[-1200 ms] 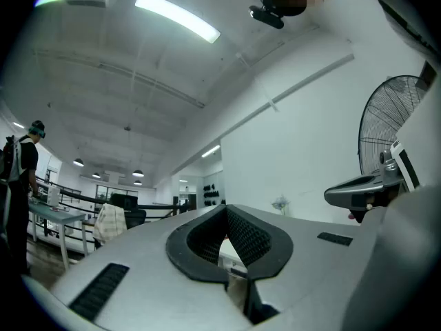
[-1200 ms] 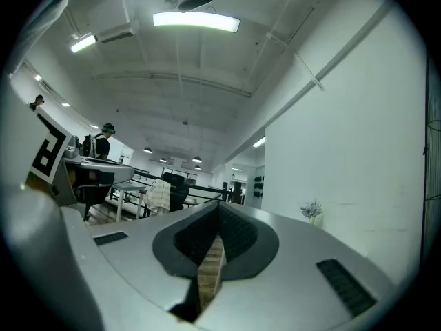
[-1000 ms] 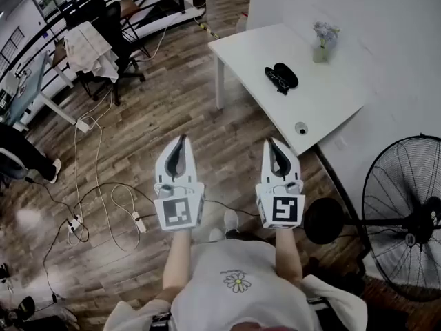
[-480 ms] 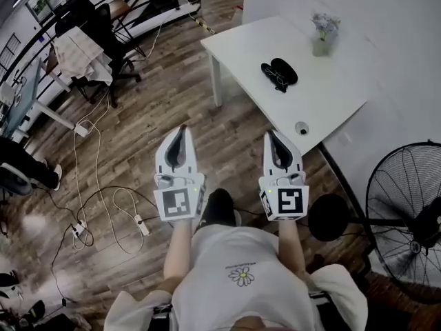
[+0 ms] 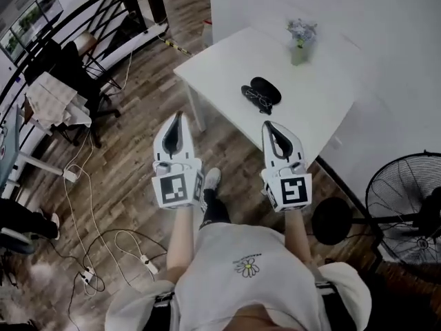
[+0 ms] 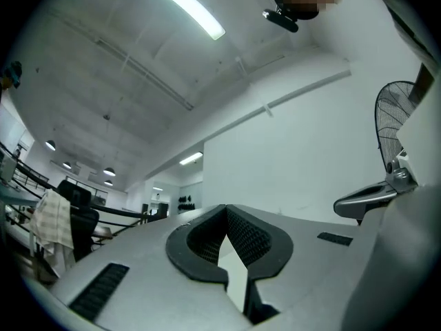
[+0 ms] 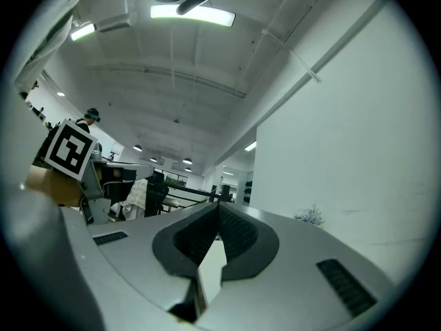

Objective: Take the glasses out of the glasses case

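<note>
A black glasses case [image 5: 267,87] lies on the white table [image 5: 324,109], with a dark piece [image 5: 253,98] right beside it that is too small to make out. Both grippers hang in the air short of the table's near edge, pointing toward it and holding nothing. My left gripper [image 5: 178,116] is over the wooden floor, left of the table corner, with its jaws together [image 6: 225,209]. My right gripper [image 5: 268,125] is at the table's near edge, a little below the case in the picture, jaws also together [image 7: 219,205].
A small vase of flowers [image 5: 298,42] stands at the table's far side. A standing fan [image 5: 406,202] is at the right. Cables [image 5: 89,205] run over the wooden floor on the left, beyond them a chair draped with cloth [image 5: 49,102] and a railing [image 5: 103,12].
The person has walked toward the table, so the table and case now sit closer and more to the left in the head view. Both grippers came forward with the body, still shut.
</note>
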A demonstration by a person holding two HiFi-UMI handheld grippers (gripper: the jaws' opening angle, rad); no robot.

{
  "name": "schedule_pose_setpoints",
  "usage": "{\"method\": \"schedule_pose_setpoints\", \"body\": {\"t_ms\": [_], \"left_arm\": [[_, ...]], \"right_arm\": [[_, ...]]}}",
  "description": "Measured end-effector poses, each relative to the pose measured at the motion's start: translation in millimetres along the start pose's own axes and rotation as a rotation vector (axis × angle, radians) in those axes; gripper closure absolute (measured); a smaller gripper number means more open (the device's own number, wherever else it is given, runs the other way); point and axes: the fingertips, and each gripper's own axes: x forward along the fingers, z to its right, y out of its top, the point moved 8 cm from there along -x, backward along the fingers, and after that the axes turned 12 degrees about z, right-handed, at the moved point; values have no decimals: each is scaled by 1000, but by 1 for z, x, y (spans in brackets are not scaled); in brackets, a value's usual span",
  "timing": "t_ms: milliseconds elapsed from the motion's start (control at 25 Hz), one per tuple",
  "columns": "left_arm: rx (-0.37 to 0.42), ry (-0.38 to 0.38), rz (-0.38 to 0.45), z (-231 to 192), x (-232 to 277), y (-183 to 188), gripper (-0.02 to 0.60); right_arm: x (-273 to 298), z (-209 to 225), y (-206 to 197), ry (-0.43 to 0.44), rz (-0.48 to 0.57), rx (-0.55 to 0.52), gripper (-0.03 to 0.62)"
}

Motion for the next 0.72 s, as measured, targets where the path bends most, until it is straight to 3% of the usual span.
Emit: {"method": "schedule_pose_setpoints", "body": {"t_ms": [320, 600, 720], "left_arm": [[-69, -106, -43, -47, 152, -72, 565], [-100, -202, -49, -98, 263, -122, 565], [-177, -245, -48, -108, 298, -138, 565]], "right_arm": [[130, 40, -60, -95, -132, 37, 585], [244, 65, -97, -172, -139, 73, 585], [275, 72, -111, -201, -156, 72, 585]]}}
